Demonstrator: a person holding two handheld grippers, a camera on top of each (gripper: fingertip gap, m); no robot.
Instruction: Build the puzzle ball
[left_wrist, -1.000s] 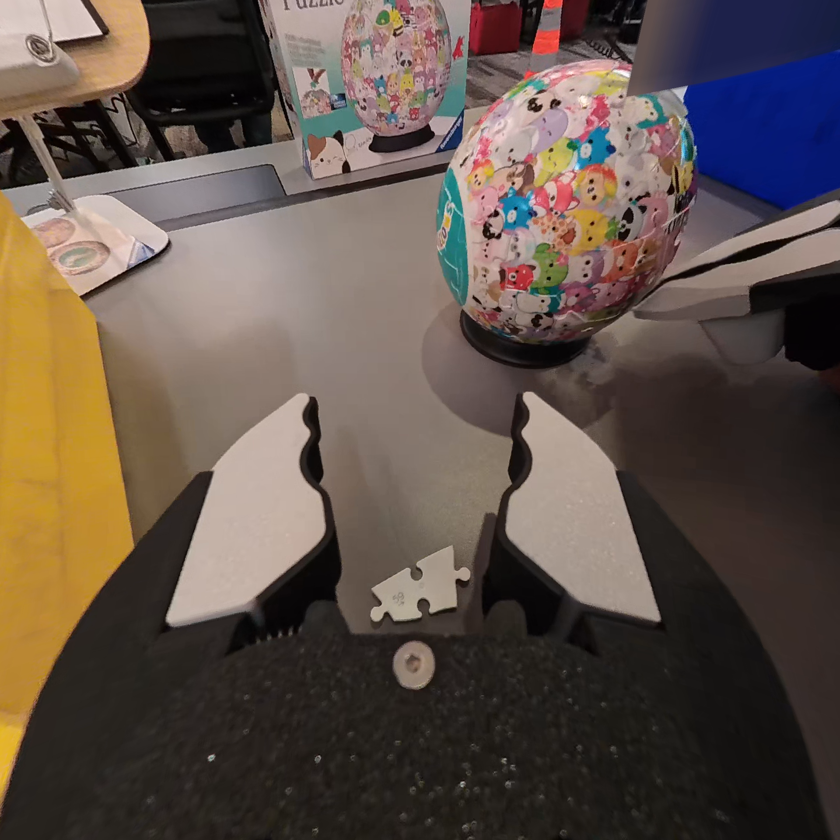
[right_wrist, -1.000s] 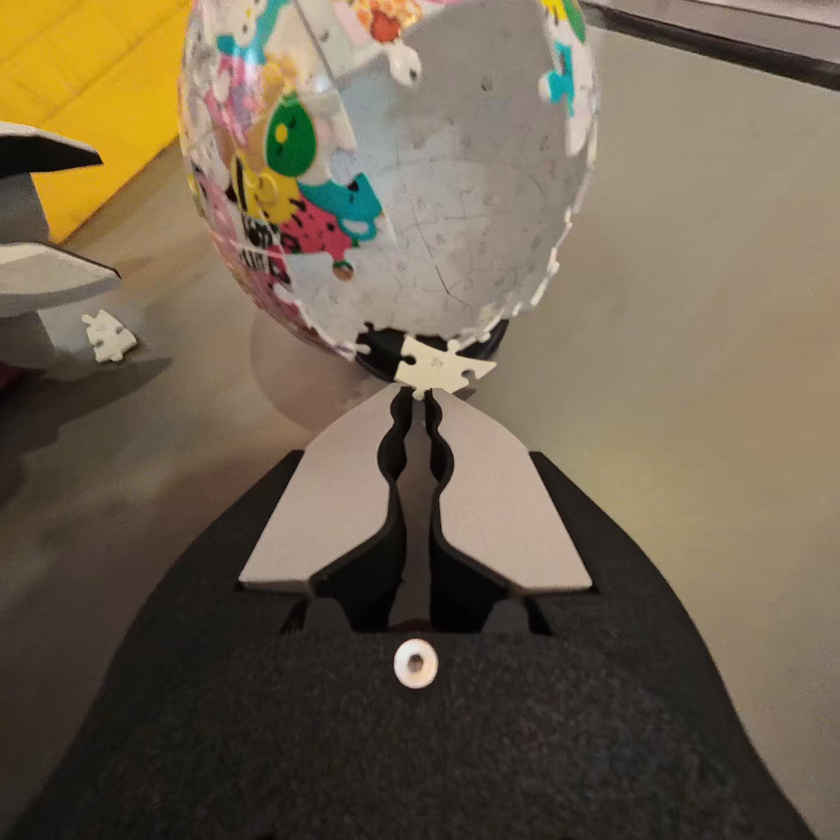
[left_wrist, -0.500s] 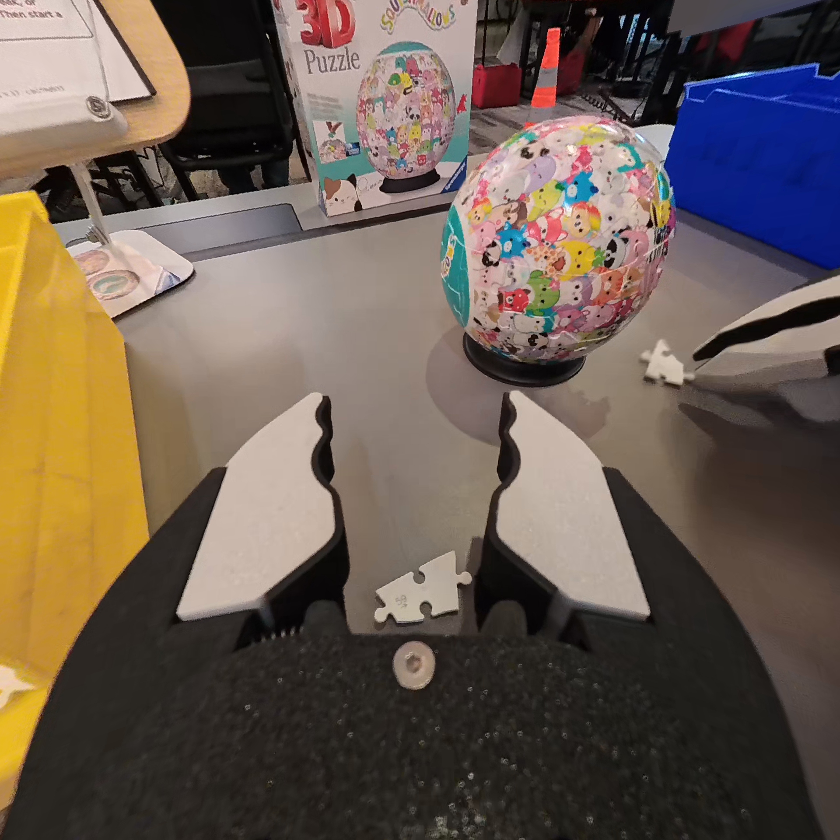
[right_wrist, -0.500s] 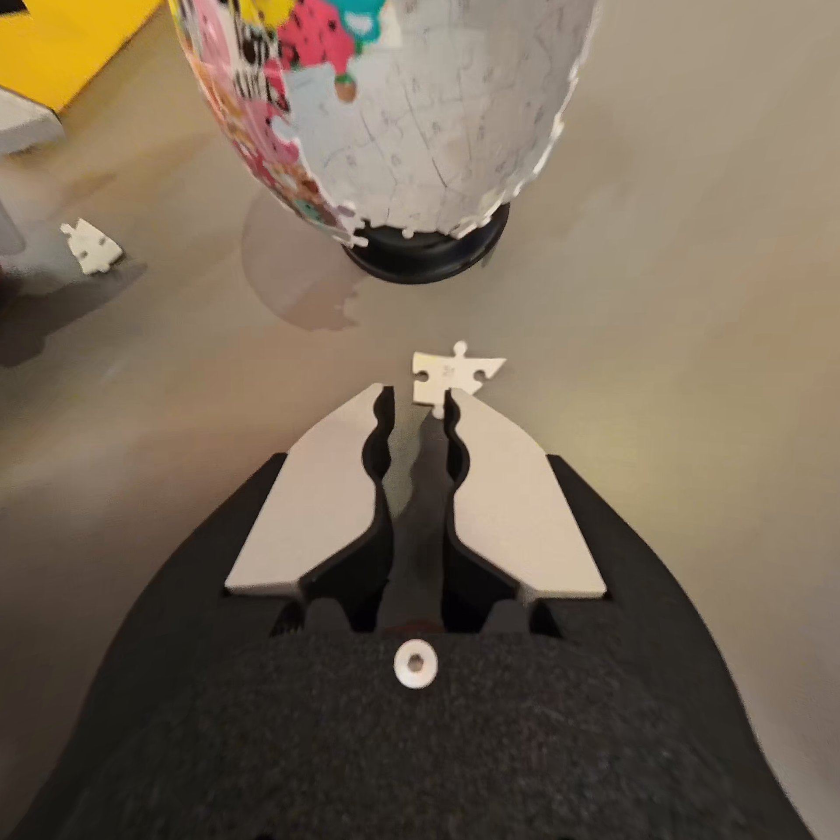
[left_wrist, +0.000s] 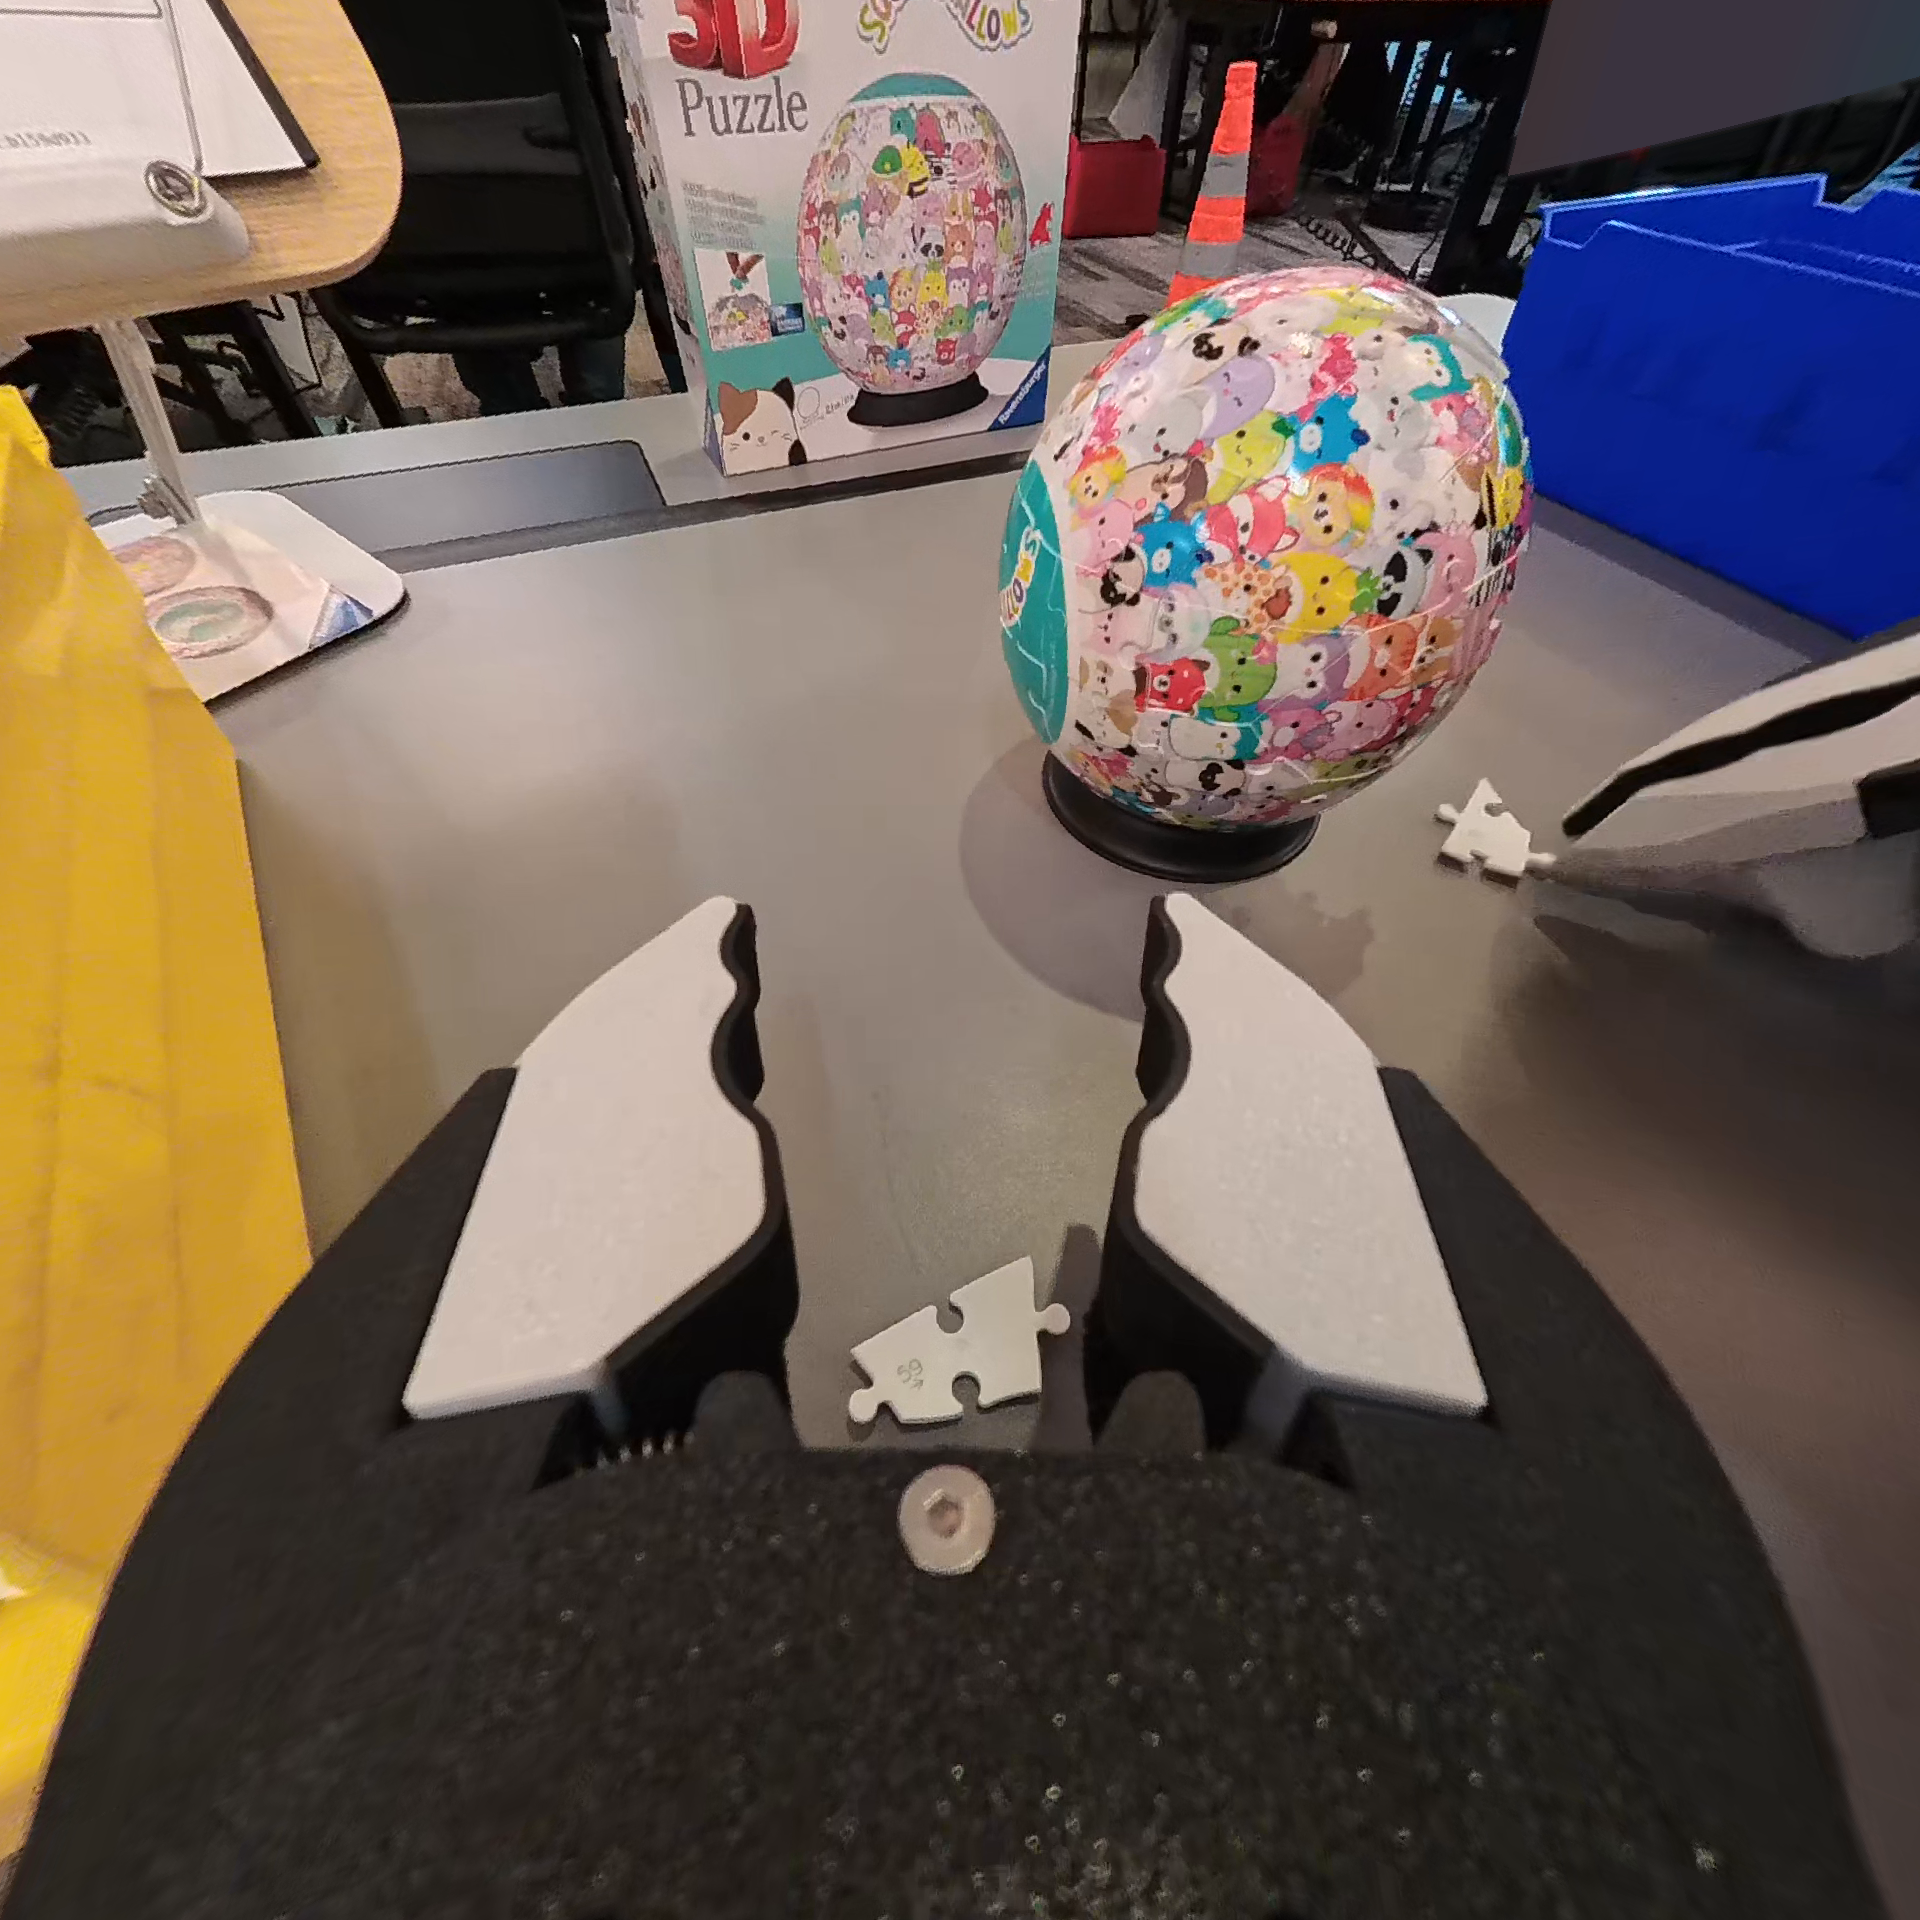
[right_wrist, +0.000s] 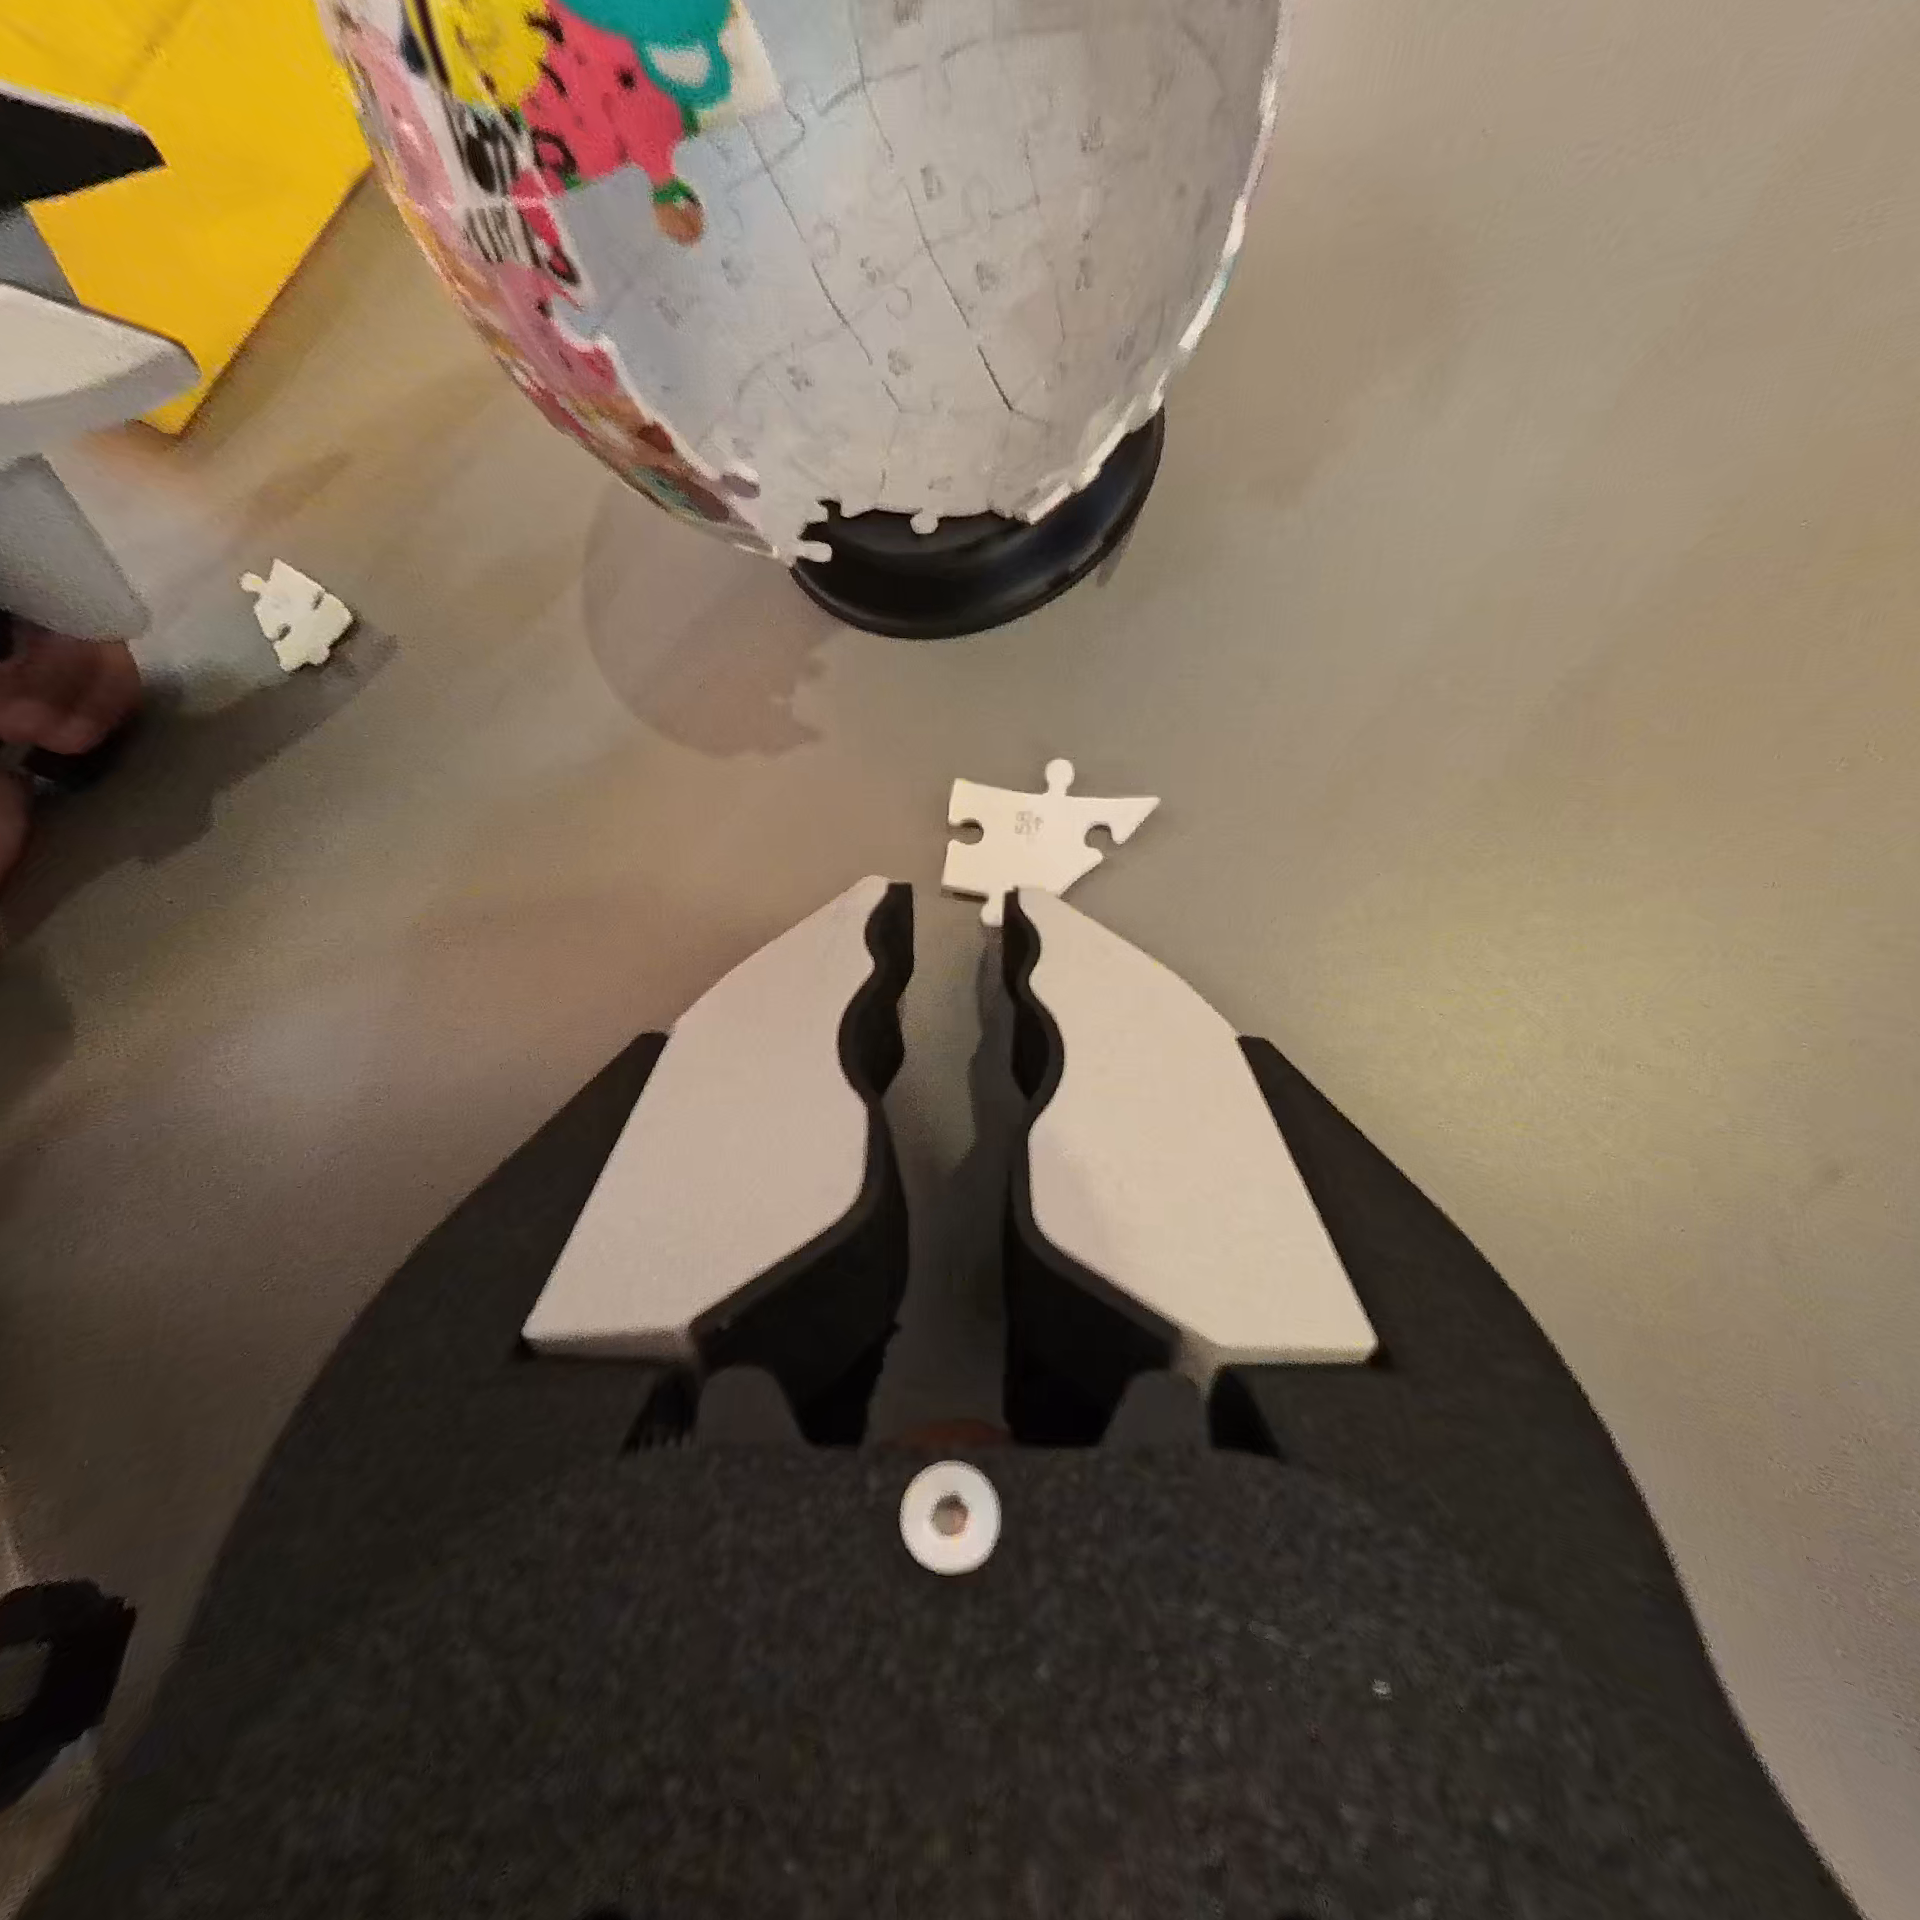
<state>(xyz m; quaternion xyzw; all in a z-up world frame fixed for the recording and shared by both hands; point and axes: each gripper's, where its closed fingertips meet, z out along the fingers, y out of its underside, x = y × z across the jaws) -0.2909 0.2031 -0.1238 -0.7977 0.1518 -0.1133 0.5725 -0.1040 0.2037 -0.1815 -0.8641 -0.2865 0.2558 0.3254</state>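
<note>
The colourful puzzle ball (left_wrist: 1262, 582) stands on a black ring stand (left_wrist: 1179, 831) on the grey table. In the right wrist view its open side shows the white inside of the shell (right_wrist: 935, 260). My left gripper (left_wrist: 948, 925) is open and low over the table, with a white loose piece (left_wrist: 951, 1345) lying face down between its fingers near the base. My right gripper (right_wrist: 956, 899) is slightly open and holds nothing. A second white piece (right_wrist: 1039, 831) lies on the table right at its right fingertip, short of the stand (right_wrist: 987, 561). That piece also shows in the left wrist view (left_wrist: 1486, 831).
A puzzle box (left_wrist: 862, 229) stands behind the ball. A yellow bin (left_wrist: 104, 935) is at the left, a blue bin (left_wrist: 1714, 395) at the back right. A white stand base (left_wrist: 239, 592) sits at the back left. A hand (right_wrist: 52, 707) shows at the left. Left tips and right tips are each some 15 centimeters from the shell (right_wrist: 935, 260).
My right gripper let go of the white piece it held against the ball's lower edge, drew back and opened a little. The piece now lies on the table. The left gripper stayed open, backing off slightly.
</note>
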